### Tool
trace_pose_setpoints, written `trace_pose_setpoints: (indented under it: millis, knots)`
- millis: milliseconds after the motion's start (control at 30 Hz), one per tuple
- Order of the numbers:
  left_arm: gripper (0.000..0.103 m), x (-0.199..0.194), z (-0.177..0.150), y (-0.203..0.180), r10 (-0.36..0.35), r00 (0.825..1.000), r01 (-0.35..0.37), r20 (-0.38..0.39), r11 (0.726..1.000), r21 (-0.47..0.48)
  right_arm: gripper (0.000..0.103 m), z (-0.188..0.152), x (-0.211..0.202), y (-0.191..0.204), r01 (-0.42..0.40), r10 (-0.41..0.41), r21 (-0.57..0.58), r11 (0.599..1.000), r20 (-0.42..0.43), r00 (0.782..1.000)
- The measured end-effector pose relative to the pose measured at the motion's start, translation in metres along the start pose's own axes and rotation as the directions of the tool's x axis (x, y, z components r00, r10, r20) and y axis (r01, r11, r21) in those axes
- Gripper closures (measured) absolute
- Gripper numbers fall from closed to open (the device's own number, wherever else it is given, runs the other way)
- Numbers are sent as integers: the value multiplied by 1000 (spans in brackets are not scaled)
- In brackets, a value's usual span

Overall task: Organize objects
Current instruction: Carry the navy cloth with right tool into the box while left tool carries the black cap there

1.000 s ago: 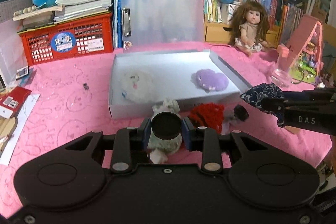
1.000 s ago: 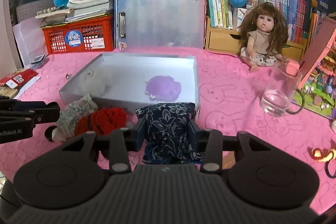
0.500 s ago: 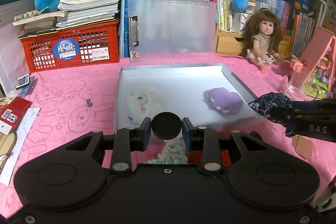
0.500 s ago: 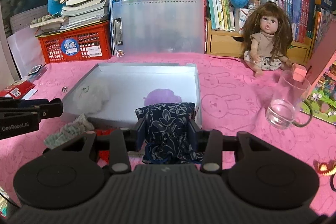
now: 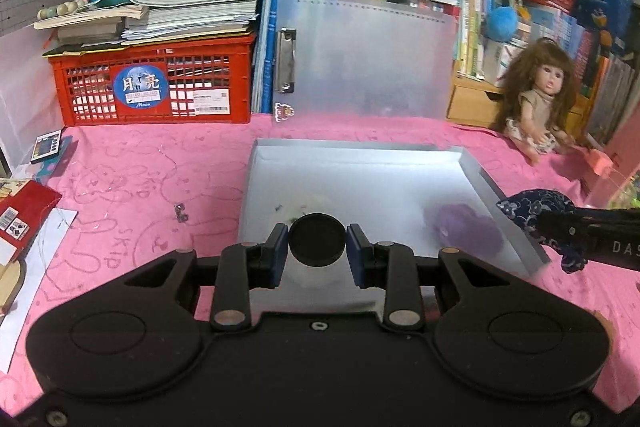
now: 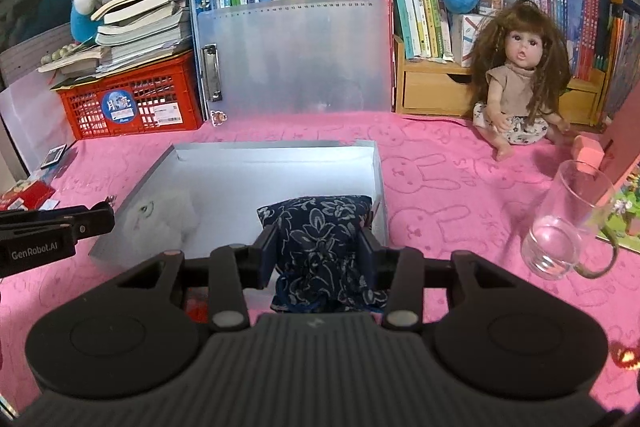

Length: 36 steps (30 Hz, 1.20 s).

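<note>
L gripper [image 5: 317, 246] w/ black disc now over tray [image 5: 476, 169] | R gripper [image 6: 318, 247] closer, pouch [image 6: 320, 227] clamped

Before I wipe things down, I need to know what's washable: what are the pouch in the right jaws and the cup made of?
Pouch: woven cloth, seemingly, matte navy with a floral print; it creases and bulges. Cup: clear glass, probably, glossy and see-through, though clear plastic is possible.

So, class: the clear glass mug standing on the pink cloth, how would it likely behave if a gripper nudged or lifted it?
The glass mug is tall and narrow, so a high nudge may tip it. Smooth glass probably slips between pads. It looks fragile and stiff.
</note>
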<state>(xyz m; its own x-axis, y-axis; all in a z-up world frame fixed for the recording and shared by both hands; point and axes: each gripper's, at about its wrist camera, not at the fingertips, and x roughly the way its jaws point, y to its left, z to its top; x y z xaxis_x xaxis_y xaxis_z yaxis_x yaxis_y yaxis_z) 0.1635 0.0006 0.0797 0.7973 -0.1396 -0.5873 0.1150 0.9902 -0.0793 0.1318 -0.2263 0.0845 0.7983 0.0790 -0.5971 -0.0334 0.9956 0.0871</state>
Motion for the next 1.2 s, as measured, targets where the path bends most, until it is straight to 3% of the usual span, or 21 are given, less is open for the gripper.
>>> trace_pose_setpoints:
  millis: [800,900,967,1200]
  knots:
    - [73,102,42,8,27,997,-30,-76,999,-36,57,52,93,-6,-18,23,48,999,-108,994]
    - [73,114,46,14,-5,999,4,-37,999,-40,57,58,110,-6,-3,10,48,999,-135,991]
    - [73,124,49,14,41,997,-42,-63,999,-23,57,60,118,-6,5,1,45,999,-147,989]
    - [73,152,51,19,56,992,-59,-115,998,-29,56,63,142,-7,-2,17,83,997,-187,982]
